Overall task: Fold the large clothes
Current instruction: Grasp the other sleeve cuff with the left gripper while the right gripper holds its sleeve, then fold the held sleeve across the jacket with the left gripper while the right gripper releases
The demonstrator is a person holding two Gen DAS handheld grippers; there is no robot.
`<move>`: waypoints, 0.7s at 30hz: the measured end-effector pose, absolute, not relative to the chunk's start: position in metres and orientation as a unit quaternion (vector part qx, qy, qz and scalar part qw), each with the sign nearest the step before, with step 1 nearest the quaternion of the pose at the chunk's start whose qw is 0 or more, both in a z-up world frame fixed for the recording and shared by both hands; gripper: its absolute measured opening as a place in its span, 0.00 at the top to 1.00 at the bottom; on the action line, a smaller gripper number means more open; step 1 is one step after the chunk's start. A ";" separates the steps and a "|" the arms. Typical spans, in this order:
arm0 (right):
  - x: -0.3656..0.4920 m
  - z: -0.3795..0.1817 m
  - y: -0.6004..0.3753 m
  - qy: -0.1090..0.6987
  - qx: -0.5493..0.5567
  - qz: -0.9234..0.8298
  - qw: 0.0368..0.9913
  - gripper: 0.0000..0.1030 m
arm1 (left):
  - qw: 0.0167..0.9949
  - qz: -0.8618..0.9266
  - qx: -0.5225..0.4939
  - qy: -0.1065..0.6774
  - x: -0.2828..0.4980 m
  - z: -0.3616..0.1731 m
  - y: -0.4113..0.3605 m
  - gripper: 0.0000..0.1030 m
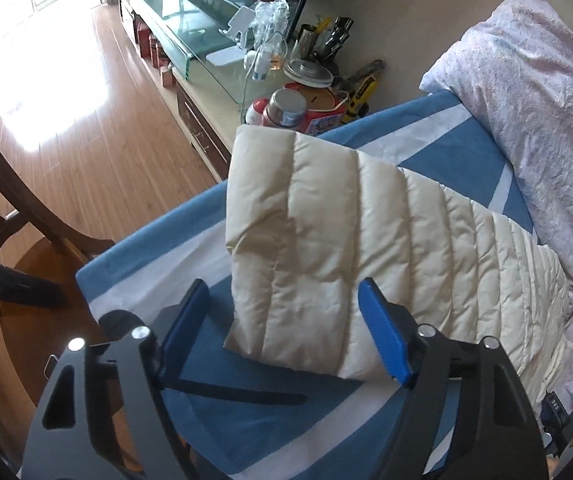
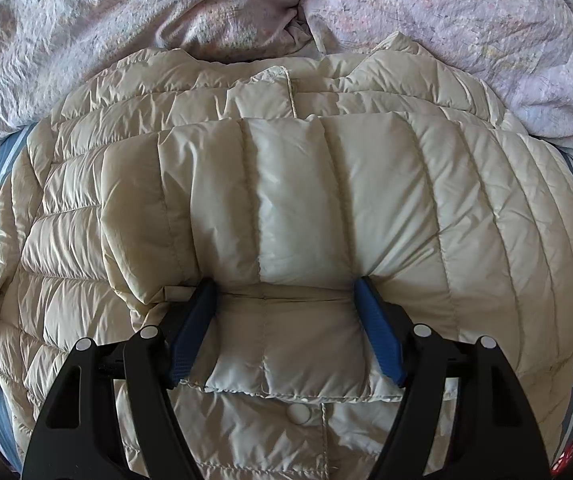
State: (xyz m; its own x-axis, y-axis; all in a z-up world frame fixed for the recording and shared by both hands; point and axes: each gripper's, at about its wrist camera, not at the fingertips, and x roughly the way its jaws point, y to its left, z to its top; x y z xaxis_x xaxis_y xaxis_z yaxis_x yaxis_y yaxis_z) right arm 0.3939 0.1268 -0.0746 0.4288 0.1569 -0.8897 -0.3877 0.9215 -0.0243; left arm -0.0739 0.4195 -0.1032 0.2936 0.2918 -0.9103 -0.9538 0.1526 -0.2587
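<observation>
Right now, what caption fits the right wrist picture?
Open right hand-held gripper straddles a folded cream puffer jacket on the bed.

Quilted jacket (image 1: pixel 350 240): its right part runs out of the left wrist view at the lower right edge; in the right wrist view its hem is cut off by the bottom edge, partly behind the right gripper (image 2: pixel 284 332). Bed (image 1: pixel 158 280): foot corner hidden beneath the left gripper (image 1: pixel 282 336). Clutter (image 1: pixel 306 80) on the cabinet: labels too small to read.
</observation>
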 end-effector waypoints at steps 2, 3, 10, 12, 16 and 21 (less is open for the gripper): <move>0.394 -0.074 0.127 0.509 -0.113 0.162 0.838 0.29 | 0.666 0.468 -0.458 0.359 -0.074 -0.102 0.420 0.42; 0.393 -0.074 0.127 0.508 -0.113 0.162 0.839 0.29 | 0.666 0.466 -0.461 0.356 -0.075 -0.102 0.421 0.45; 0.392 -0.075 0.127 0.505 -0.115 0.166 0.839 0.28 | 0.663 0.466 -0.467 0.354 -0.065 -0.103 0.422 0.57; 0.393 -0.075 0.127 0.505 -0.115 0.166 0.839 0.28 | 0.662 0.472 -0.460 0.357 -0.063 -0.103 0.421 0.69; 0.394 -0.075 0.127 0.505 -0.117 0.166 0.839 0.27 | 0.668 0.464 -0.471 0.341 -0.065 -0.101 0.423 0.95; 0.394 -0.074 0.127 0.508 -0.120 0.168 0.836 0.27 | 0.697 0.457 -0.445 0.326 -0.051 -0.071 0.418 0.97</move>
State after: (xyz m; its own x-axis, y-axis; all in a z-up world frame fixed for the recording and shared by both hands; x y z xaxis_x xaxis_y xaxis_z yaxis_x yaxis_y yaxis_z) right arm 0.3936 0.1270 -0.0744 0.4277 0.1588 -0.8899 -0.4025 0.9149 -0.0302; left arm -0.0514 0.4181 -0.0714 0.3690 0.3478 -0.8619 -0.9282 0.1852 -0.3227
